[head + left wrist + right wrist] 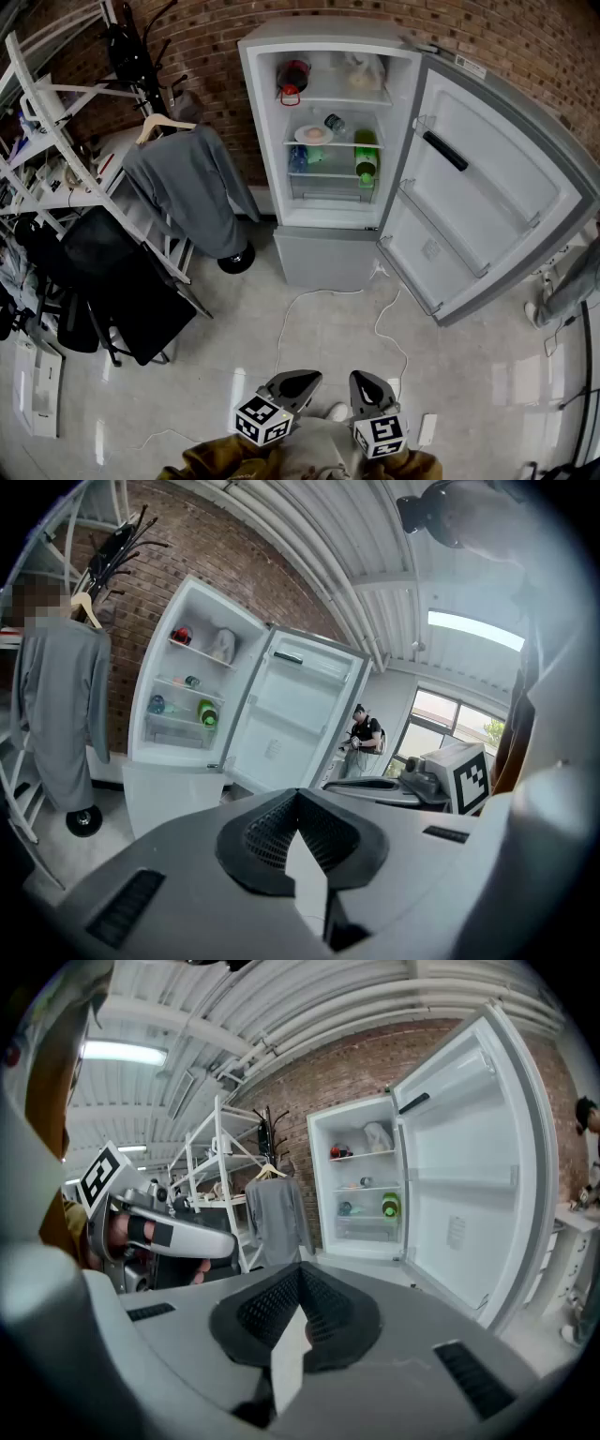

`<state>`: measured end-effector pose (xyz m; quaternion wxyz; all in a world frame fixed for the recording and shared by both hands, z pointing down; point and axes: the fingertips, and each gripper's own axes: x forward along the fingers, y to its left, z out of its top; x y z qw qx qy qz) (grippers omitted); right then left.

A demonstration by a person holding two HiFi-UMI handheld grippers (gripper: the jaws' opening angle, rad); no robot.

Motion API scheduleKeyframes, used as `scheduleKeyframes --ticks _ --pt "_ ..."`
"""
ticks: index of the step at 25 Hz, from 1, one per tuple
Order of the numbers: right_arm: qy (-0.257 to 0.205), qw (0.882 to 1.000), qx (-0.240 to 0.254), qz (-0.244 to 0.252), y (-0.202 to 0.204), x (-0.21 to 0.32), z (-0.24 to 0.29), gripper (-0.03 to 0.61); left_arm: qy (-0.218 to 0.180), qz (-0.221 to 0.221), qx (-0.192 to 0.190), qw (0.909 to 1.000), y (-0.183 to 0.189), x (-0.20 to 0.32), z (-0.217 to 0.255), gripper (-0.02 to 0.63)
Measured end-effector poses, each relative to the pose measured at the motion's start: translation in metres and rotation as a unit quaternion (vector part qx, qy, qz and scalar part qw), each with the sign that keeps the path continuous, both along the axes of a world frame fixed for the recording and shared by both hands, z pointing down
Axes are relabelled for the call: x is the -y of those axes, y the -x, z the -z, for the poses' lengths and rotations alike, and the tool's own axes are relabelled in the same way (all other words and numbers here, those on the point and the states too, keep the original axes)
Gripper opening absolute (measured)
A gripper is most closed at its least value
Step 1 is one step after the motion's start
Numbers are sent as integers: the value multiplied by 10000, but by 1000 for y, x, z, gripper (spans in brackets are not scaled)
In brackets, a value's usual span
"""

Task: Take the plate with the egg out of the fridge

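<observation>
Against the rough brick wall (211, 42) I see the boxy white fridge (323, 251) open, my left gripper (302, 377) and right gripper (366, 379) well short of it, their ribbed black jaws pressed together on nothing, and the round plate with the egg (313, 135) on its middle shelf (342, 144).

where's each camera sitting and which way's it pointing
head view: on the person's head, steeply down at floor and open fridge; left gripper, right gripper, sleeves at bottom
left gripper view: on the left gripper, faces the fridge; own shut jaws, right gripper beside
right gripper view: on the right gripper, faces the fridge; own shut jaws, left gripper beside
shared: all show the green bottle
</observation>
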<state>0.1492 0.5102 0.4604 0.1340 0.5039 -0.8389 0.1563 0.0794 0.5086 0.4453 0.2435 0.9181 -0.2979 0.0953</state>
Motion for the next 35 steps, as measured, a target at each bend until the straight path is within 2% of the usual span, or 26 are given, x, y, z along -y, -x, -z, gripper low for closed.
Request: scheduleKeyframes --ticks 5,9,14,21,23,28,33,35 --pt "-41 9999 95 76 36 -6 2 6 -40 -205 -46 9998 18 -1 3 8" --pt "32 9999 88 -57 43 -8 1 6 -142 -245 -101 9995 30 2 11 8" --pt "76 9999 13 -143 54 -12 -2 6 -13 -278 -216 9994 42 1 5 8" --pt "103 9992 -253 -304 73 -2 -1 6 -43 -430 -377 9984 65 9 9 8" --pt "63 9991 -216 -364 80 2 0 6 -40 -408 -402 9984 75 14 8 8" --pt "120 9986 289 -435 99 7 2 6 38 -275 -427 9987 102 18 6 8" --pt "-41 9996 221 -171 126 28 6 6 -209 20 -473 9987 129 36 14 8" --pt "-50 9999 138 -77 139 26 6 6 -179 174 -565 9981 142 36 11 8"
